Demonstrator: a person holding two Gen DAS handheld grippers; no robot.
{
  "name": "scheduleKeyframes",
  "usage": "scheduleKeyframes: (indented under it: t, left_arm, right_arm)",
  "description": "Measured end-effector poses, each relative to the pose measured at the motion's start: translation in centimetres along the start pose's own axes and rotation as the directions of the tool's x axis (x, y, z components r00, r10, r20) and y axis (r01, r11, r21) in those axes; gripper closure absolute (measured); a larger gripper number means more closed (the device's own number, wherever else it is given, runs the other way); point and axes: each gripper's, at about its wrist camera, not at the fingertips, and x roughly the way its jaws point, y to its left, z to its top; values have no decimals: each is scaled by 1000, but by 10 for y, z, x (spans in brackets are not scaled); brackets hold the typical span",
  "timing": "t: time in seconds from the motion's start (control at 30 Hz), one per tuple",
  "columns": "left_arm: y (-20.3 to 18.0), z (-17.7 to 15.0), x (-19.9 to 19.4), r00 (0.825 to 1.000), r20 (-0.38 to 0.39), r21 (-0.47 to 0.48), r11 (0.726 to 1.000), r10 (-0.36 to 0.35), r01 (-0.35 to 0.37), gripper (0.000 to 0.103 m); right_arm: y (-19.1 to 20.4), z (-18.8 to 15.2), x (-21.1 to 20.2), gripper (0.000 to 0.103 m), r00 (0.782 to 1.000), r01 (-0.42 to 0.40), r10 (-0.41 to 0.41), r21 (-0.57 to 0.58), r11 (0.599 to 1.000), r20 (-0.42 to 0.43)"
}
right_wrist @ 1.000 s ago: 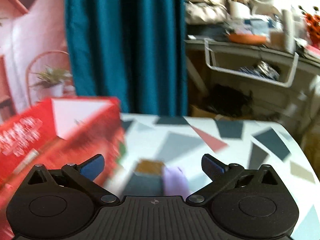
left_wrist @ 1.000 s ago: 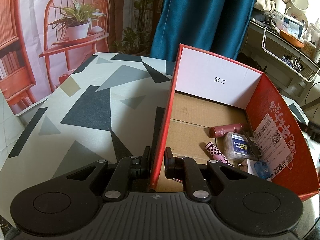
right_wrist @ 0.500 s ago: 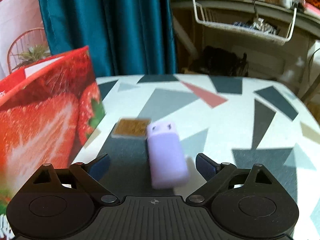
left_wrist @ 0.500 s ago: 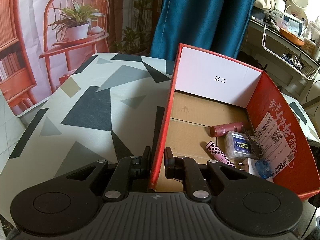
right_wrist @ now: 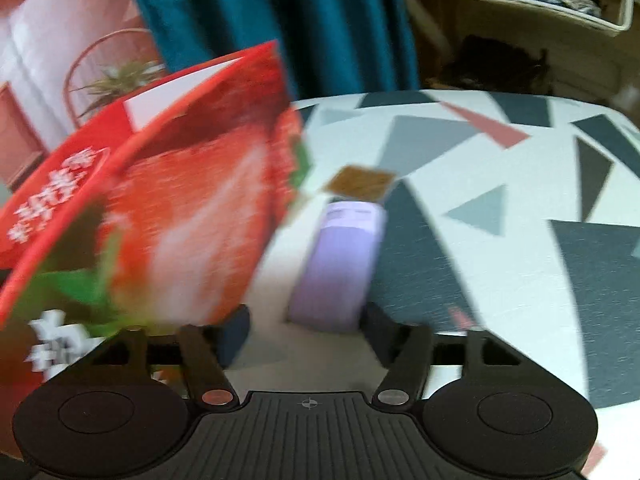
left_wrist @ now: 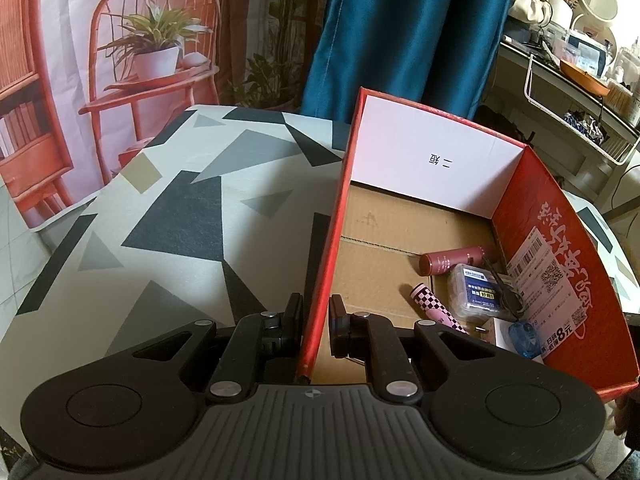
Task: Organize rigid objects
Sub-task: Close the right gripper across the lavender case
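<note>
Left hand-held gripper (left_wrist: 316, 320): nearly closed, its two fingers pinching the near side wall of the red box (left_wrist: 560, 240); probably to steady the box while things go in.
Right hand-held gripper (right_wrist: 304, 326): spread wide and holding nothing, fingers either side of the lilac case (right_wrist: 340, 264); likely lined up for a grasp.
Lilac case: lies on the counter (right_wrist: 500, 240) just ahead of the right fingers, beside the box's outer wall; a rounded rectangular block, pale purple, blurred.
Box contents: ahead and right of the left hand-held gripper, a maroon tube (left_wrist: 456, 261), checked pink tube (left_wrist: 434, 306), clear packet (left_wrist: 476, 292).
</note>
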Motion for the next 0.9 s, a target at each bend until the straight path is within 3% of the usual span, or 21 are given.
scheduleKeyframes:
  t: [0.13,0.23,0.3,0.37,0.43,0.53,0.6,0.73,0.9]
  left_arm:
    - [0,0,-1,1000,2,1,1000,0,0,89]
    - [0,-1,-1,1000,3,0,1000,0,0,89]
    - [0,-1,-1,1000,2,0,1000,1,-1,89]
    - [-1,-1,-1,1000,2,1,1000,2,-2,89]
    - [-1,0,-1,1000,2,4,1000,6,-6,89]
    - [0,0,-2,1000,1,3,1000,6,-6,89]
    - [-1,0,-2,1000,1,5,1000,9,-9,89]
    - [-2,1,-1,1000,0,11,1000,14,-14,89]
    - [-2,1,0,1000,-2,9,1000,8,-8,89]
  right_arm:
    - [13,4,-4,53,1000,-18,18,-48,999,4]
    - [20,4,-11,52,1000,-17,20,-142,990,21]
    - [23,7,-16,40,999,17,-6,-220,975,50]
    - [23,11,-18,12,995,70,-44,-308,949,91]
    - [22,14,-16,0,991,96,-52,-399,912,120]
    - [21,20,0,0,994,101,-67,-531,841,83]
    - [18,22,7,1,999,49,-36,-581,812,34]
    - [10,29,23,1,999,-7,-21,-612,791,-39]
    - [2,37,32,1,998,-46,12,-587,808,-61]
